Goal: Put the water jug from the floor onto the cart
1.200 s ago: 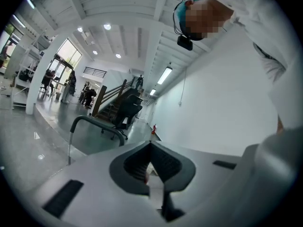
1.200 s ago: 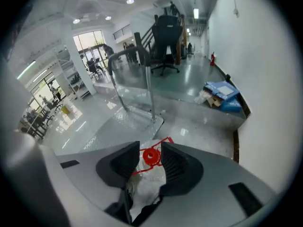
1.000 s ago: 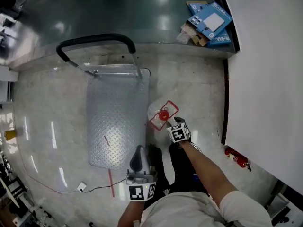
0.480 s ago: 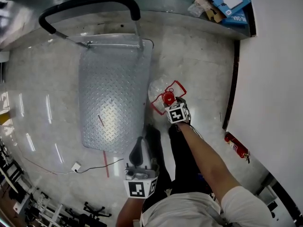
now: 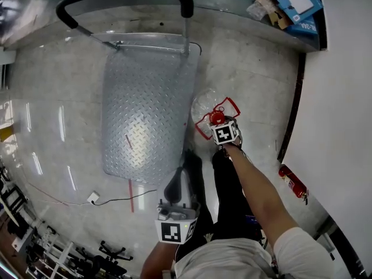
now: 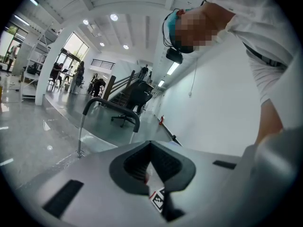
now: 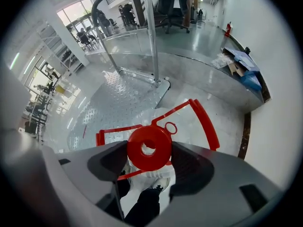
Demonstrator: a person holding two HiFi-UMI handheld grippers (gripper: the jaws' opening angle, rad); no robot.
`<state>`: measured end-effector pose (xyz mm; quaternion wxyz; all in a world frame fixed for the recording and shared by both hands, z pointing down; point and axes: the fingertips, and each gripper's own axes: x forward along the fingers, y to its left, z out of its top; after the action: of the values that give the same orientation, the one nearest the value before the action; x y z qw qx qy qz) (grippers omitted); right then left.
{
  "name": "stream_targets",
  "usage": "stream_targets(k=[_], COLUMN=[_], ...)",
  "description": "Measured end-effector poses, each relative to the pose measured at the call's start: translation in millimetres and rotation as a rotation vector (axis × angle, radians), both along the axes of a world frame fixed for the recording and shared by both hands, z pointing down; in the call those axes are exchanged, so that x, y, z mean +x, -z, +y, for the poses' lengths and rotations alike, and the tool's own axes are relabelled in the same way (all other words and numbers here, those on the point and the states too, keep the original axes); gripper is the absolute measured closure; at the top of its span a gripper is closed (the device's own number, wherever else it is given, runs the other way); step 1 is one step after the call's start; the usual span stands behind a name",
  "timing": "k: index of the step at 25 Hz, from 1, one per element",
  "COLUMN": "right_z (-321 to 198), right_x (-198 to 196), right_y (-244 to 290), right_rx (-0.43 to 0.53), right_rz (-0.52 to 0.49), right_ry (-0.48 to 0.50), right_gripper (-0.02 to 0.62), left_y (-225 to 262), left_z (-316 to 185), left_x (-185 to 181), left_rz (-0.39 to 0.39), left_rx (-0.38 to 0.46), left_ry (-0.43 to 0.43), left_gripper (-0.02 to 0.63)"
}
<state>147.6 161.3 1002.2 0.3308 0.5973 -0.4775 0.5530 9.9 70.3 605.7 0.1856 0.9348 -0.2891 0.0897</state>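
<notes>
On my right gripper the cube hides the jaws in the head view. The jug has a clear body that blurs into the floor. The cart handle's top is clipped. Distant people are too small to make out.

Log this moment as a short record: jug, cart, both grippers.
water jug: clear, red cap, beside the cart's right edge, not on its deck
cart: diamond-plate deck, push handle at the far end
right gripper: jaws closed on the red cap
left gripper: jaws together, nothing between them, near the person's legs
</notes>
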Motion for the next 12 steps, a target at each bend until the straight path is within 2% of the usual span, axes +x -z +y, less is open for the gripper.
stream_targets(k=[6,12], right_z=[2.2,9.2], right_x=[-8.2,-20.2], right_y=[8.8,51.0], right_rx=[-0.027,-0.035], right_rz=[0.021,0.044], right_ry=[0.032,0.075], right_gripper=[0.316,0.320], left_y=[6.3,31.4], left_z=[-12.9,-29.7], left_x=[-14.3,-30.9], left_rz=[0.011,0.054], left_rx=[0.014,0.049], left_ry=[0.022,0.055], left_gripper=[0.603,0.603])
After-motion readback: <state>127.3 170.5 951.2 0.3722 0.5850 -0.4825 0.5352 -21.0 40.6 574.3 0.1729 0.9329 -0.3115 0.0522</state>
